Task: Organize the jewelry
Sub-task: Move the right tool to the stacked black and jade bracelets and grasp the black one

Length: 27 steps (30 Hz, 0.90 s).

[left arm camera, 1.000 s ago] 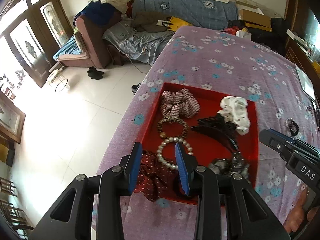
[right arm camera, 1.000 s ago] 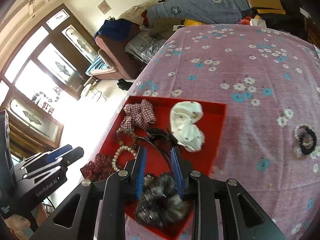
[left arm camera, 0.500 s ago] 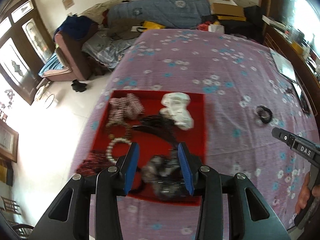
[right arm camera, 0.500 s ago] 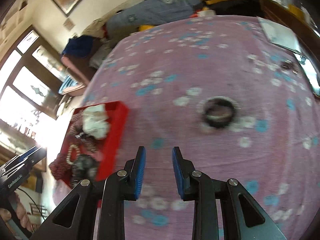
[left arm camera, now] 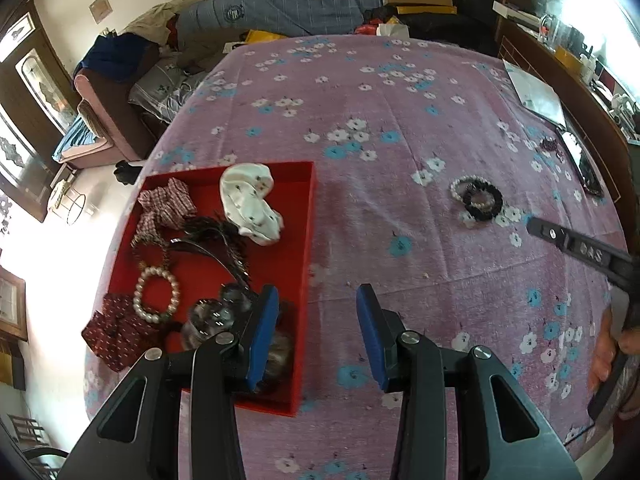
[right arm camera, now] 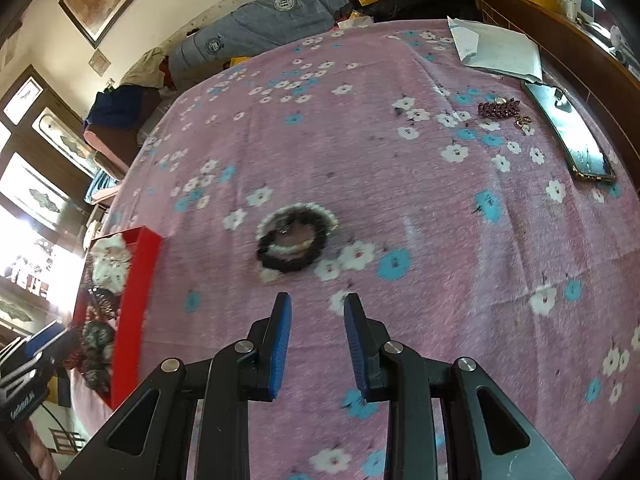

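The left gripper (left arm camera: 317,330) hangs over the near right edge of a red tray (left arm camera: 308,240) that sits on a bed covered with a purple flowered bedspread (left arm camera: 360,208). Its blue-padded jaws stand apart with nothing between them; the left pad is over the tray's near right corner, the right pad over bare bedspread.

Inside the tray lie a white spotted scrunchie (left arm camera: 250,200) at the far side, a checked scrunchie (left arm camera: 166,204) to its left, a black claw clip (left arm camera: 218,240) in the middle, a pearl bracelet (left arm camera: 156,294) nearer, a dark red scrunchie (left arm camera: 116,330) hanging over the near left corner, and a grey patterned scrunchie (left arm camera: 212,316) at the near side, partly hidden behind the left pad.

The right gripper (right arm camera: 317,340) is held over open bedspread, well to the right of the tray. Its jaws are also parted and empty, a narrower gap than the left one. Just beyond its tips, not touching them, lies a black hair tie (right arm camera: 294,248) with a pearl bracelet (right arm camera: 320,216) overlapping it; both look a little blurred. In the left wrist view this pair shows far off to the right of the tray, with the black body of the right gripper below it.

At the far right of the bedspread rest a purple beaded bracelet (right arm camera: 500,110), a phone (right arm camera: 572,132) and some white papers (right arm camera: 496,54).
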Tool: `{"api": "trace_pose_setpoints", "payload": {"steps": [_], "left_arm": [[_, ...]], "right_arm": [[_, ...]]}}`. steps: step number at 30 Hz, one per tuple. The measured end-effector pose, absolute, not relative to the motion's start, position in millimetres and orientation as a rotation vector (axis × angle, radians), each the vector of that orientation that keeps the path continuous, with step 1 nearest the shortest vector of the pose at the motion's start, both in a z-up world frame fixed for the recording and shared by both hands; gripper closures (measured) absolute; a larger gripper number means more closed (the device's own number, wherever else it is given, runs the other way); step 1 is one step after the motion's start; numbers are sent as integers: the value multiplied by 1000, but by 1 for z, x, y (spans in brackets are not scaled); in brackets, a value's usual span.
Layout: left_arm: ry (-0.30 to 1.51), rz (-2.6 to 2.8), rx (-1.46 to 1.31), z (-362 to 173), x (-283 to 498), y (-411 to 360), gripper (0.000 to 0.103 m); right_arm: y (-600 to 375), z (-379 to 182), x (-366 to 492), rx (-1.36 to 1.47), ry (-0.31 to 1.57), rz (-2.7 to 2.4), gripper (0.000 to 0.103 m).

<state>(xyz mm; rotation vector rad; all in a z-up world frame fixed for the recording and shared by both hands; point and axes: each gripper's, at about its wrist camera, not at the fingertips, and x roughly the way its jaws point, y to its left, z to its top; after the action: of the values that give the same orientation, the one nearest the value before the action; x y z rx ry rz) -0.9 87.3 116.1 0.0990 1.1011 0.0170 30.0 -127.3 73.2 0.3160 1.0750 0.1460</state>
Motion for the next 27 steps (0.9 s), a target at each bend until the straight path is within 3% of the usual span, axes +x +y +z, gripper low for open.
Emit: {"api": "trace_pose_setpoints", "payload": {"steps": [13,16,27], "left_arm": [[1141,82,69,104,-8,95,64],[1140,86,67,104,-9,94,64],[1154,43,77,96,-1,79,64]], "right_arm": [[-98,48,73,236,1093,153,74],[-97,41,72,218,1110,147,92],[-131,44,39,224,1144,121,96]]}}
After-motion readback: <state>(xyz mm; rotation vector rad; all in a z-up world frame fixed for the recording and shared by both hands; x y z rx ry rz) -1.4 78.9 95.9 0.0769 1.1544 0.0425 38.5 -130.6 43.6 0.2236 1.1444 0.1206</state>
